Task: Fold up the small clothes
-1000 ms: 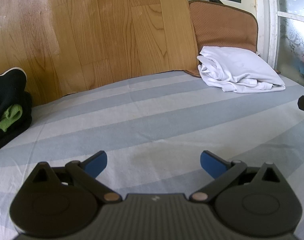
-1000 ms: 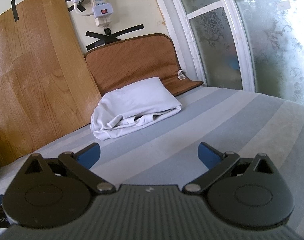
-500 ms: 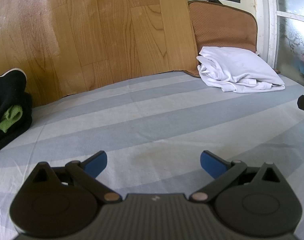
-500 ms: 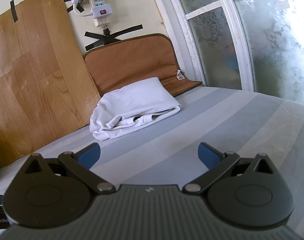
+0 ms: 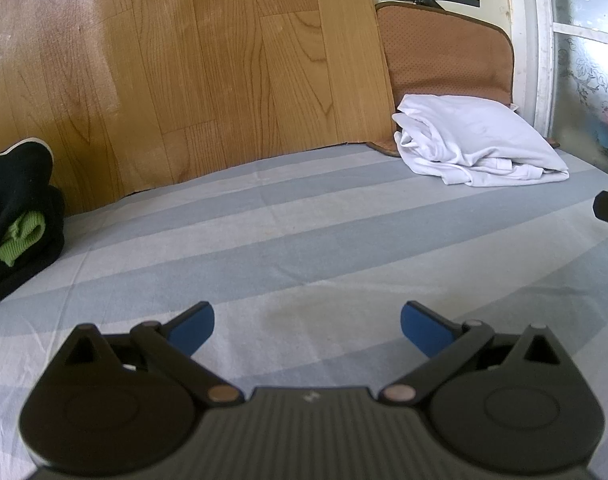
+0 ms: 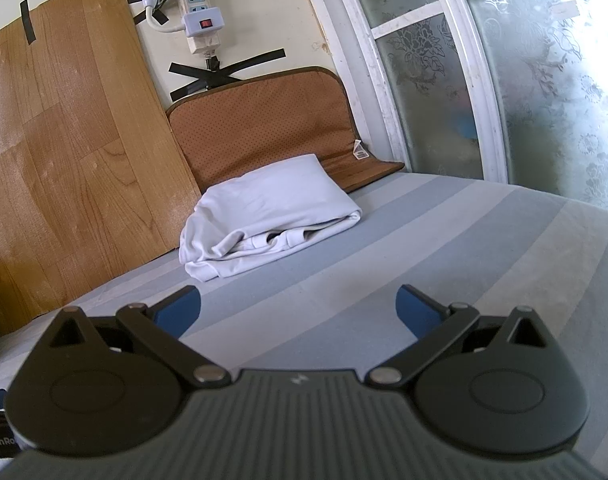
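The white garment [image 6: 264, 216] lay in a loose, rumpled bundle on the striped sheet [image 5: 304, 240], against the brown cushion [image 6: 264, 120], its long axis running along that cushion's foot. From the cushion outward, the right gripper [image 6: 298, 312] sat nearer, almost facing the bundle; the left gripper [image 5: 305, 330] was farther, with the bundle off to its right. Both grippers were spread wide, holding nothing. A dark pile [image 5: 16, 216] lay well apart from the cushion.

A bed covered in a blue-and-grey striped sheet [image 5: 304, 216]. At two o'clock lies a folded white garment [image 5: 475, 148]; at nine o'clock, a dark clothes pile [image 5: 16, 216] with green knit.
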